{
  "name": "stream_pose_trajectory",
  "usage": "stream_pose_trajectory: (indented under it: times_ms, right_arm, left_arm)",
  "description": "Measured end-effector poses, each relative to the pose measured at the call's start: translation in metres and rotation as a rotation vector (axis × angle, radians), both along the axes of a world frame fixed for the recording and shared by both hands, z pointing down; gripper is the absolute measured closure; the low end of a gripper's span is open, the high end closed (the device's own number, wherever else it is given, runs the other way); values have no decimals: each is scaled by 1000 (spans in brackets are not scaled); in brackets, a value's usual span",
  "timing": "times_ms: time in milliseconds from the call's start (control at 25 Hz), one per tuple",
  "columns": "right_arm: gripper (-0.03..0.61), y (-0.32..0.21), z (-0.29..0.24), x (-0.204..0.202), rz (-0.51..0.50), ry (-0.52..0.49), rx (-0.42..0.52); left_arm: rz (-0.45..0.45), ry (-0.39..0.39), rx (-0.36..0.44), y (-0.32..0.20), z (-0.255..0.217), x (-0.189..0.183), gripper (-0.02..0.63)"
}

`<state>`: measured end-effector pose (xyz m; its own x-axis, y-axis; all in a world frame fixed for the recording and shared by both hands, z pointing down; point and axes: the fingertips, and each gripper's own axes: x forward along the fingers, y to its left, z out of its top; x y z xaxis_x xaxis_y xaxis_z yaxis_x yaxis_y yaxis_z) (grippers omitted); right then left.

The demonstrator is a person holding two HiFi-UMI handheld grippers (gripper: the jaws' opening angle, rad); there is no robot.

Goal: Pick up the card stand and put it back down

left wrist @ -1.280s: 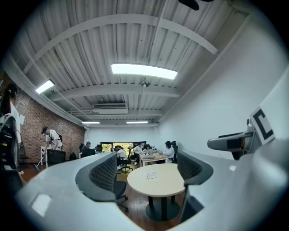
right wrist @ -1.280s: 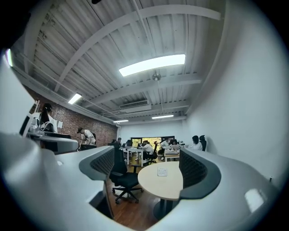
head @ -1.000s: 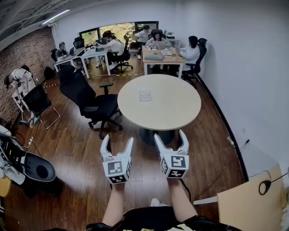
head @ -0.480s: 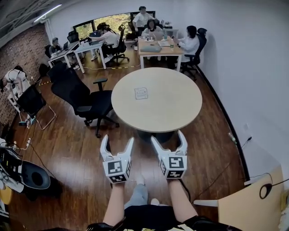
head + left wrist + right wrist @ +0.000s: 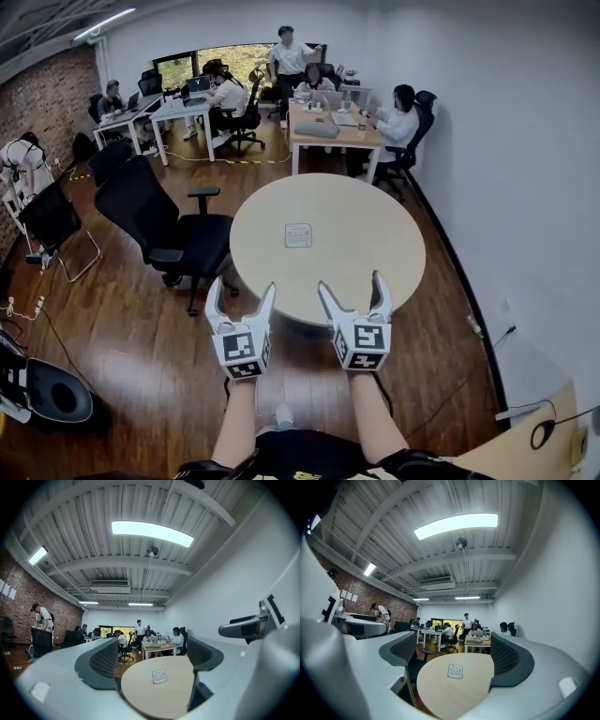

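A small white card stand (image 5: 298,234) sits near the middle of the round beige table (image 5: 375,234); it also shows as the card stand (image 5: 159,676) in the left gripper view and the card stand (image 5: 455,671) in the right gripper view. My left gripper (image 5: 241,298) is held in the air at the table's near edge, jaws wide apart and empty. My right gripper (image 5: 354,289) hangs beside it over the near rim, also open and empty. Both are well short of the stand.
A black office chair (image 5: 164,220) stands close to the table's left side. Desks with several seated people and one standing person (image 5: 286,58) fill the far end. A white wall (image 5: 506,141) runs along the right. A brick wall (image 5: 47,103) is at the left.
The view has closed in on the round table; both grippers now reach its near edge instead of hanging over the floor. The left jaws have spread slightly wider.
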<state>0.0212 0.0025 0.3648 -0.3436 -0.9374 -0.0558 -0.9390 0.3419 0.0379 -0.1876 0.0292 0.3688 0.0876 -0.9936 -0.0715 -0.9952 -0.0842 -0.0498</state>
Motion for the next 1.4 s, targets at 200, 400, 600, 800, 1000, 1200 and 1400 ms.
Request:
stream_pose_trajectory:
  times_ms: [200, 400, 600, 800, 1000, 1200, 1400]
  right_arm:
    - [81, -37, -3, -28, -5, 30, 5]
    - [81, -65, 10, -32, 0, 27, -32]
    - [81, -98, 12, -30, -12, 16, -31]
    - [81, -138, 10, -20, -33, -11, -40]
    - [81, -185, 0, -4, -60, -16, -26]
    - [81, -234, -13, 6, -97, -12, -10]
    - [83, -266, 1, 11, -143, -3, -38]
  left_arm:
    - [12, 11, 26, -45, -7, -18, 147]
    - [30, 23, -16, -75, 14, -23, 147]
    - [20, 17, -19, -108, 14, -25, 147]
    - [11, -6, -13, -145, 4, -13, 147]
    - [1, -12, -9, -189, -6, 9, 147]
    - [-36, -3, 0, -230, -20, 24, 149]
    - [-60, 15, -18, -255, -9, 35, 149]
